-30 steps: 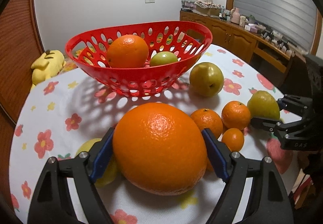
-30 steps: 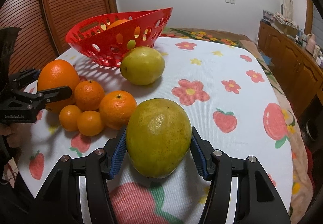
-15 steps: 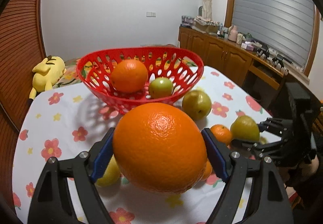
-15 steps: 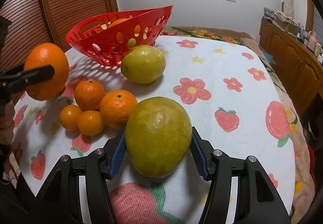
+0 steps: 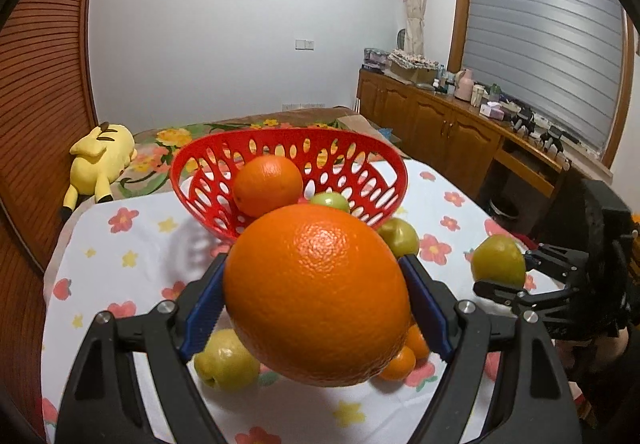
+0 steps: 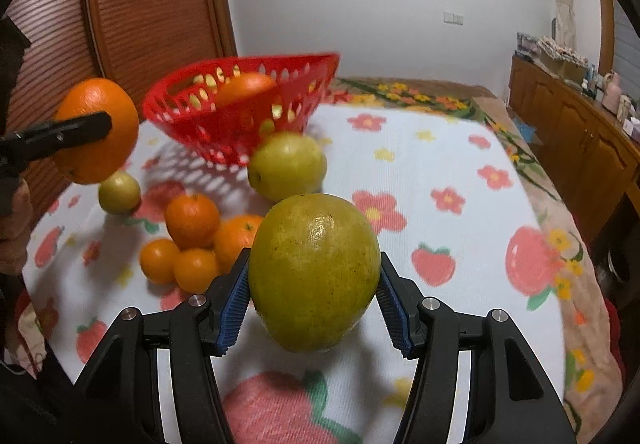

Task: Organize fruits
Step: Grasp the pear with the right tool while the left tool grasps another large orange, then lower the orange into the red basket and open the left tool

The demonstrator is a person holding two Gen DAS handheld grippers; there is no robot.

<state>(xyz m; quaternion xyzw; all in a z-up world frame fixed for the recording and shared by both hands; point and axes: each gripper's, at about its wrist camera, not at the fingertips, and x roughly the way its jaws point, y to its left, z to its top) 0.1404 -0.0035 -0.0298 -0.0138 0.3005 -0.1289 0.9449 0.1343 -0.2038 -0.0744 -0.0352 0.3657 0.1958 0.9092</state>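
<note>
Orange fruit clamped in left gripper — green-yellow fruit in right gripper — no legible writing.

**Hidden, cropped and blurred**

In the left wrist view the large orange covers most of the green fruit in the red basket and, at 5 o'clock, most of the small oranges. The right wrist view blurs the basket; the fruit inside is smeared. Both views crop their own gripper bodies at 6 o'clock
</note>
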